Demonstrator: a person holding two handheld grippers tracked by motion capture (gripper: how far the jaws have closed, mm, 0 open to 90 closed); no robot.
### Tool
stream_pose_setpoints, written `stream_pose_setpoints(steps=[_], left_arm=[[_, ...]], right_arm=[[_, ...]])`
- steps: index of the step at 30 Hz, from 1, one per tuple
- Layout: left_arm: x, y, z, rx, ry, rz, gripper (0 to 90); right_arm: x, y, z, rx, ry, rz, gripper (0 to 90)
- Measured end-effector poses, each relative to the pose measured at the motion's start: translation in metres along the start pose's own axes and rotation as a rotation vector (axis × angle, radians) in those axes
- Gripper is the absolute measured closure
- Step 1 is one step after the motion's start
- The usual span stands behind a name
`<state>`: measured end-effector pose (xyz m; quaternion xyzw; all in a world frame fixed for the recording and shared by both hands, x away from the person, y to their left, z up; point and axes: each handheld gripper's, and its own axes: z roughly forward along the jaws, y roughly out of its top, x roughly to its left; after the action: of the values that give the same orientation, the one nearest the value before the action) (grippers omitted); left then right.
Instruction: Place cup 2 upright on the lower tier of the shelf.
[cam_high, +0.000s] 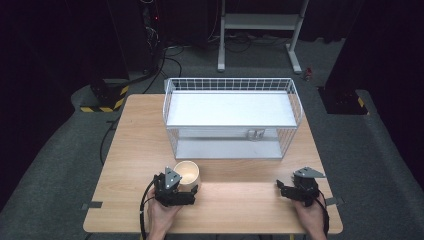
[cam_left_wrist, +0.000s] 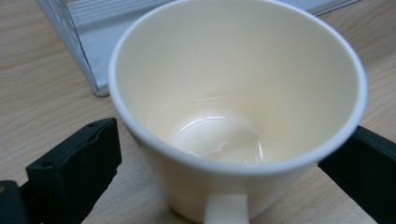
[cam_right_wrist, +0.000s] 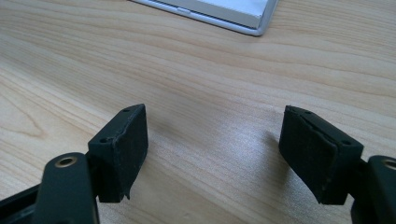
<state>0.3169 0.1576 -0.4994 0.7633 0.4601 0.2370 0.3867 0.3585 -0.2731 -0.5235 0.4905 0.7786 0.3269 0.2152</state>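
Note:
A cream cup (cam_high: 187, 172) stands upright on the wooden table (cam_high: 240, 205), just in front of the white wire rack. In the left gripper view the cup (cam_left_wrist: 233, 93) is empty, with its handle toward the camera. My left gripper (cam_high: 181, 184) has a black jaw on each side of the cup; a thin gap shows beside the left finger (cam_left_wrist: 79, 163), so it is open around the cup. Over bare wood near the table's front right, my right gripper (cam_high: 283, 188) is open, and nothing lies between its pads (cam_right_wrist: 126, 149).
A white wire rack (cam_high: 232, 82) with two shelves takes up the back half of the table; its lower shelf corner (cam_right_wrist: 252, 18) shows ahead of the right gripper. Dark stands and cables lie on the floor behind.

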Motion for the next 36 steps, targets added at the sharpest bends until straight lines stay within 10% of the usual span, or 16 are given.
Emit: stream_pose_setpoints(steps=[36], left_arm=[[-0.003,0.003,0.012,-0.050,0.009,-0.032,8.6]], right_arm=[[0.000,0.000,0.000,0.001,0.000,-0.004,23.8]])
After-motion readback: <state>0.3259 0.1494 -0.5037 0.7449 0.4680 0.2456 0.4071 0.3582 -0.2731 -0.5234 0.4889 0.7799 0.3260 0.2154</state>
